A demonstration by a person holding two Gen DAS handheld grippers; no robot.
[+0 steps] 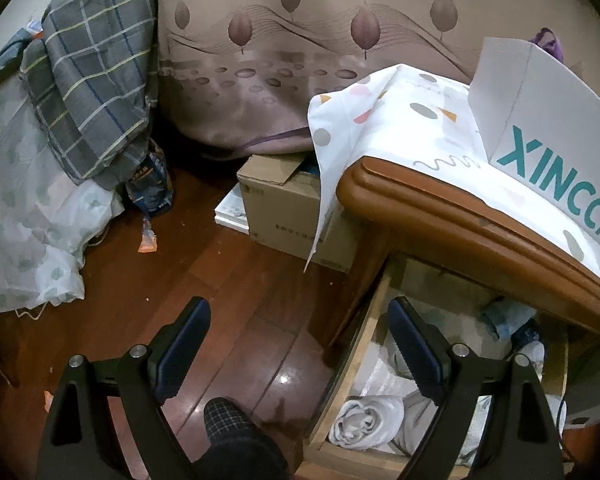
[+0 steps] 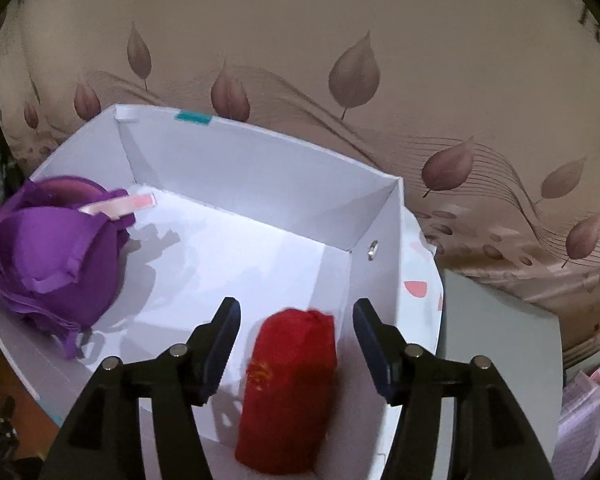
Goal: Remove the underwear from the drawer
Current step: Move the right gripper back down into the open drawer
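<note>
In the right wrist view a rolled red underwear (image 2: pixel 290 384) lies in a white box (image 2: pixel 260 176), between the open fingers of my right gripper (image 2: pixel 296 320), which do not touch it. A purple bra (image 2: pixel 52 256) sits at the box's left side. In the left wrist view my left gripper (image 1: pixel 300 320) is open and empty above the floor, beside the open wooden drawer (image 1: pixel 364 344). The drawer holds a rolled white garment (image 1: pixel 364 420) and other light cloths. The white box (image 1: pixel 548 136) stands on the cabinet top.
A cardboard box (image 1: pixel 288 208) stands on the wooden floor (image 1: pixel 220 280) by the cabinet (image 1: pixel 440 208). A plaid quilt (image 1: pixel 96 92) and bedding hang at the left. A leaf-patterned curtain (image 2: pixel 340 60) fills the back. A patterned cloth (image 1: pixel 380 120) covers the cabinet top.
</note>
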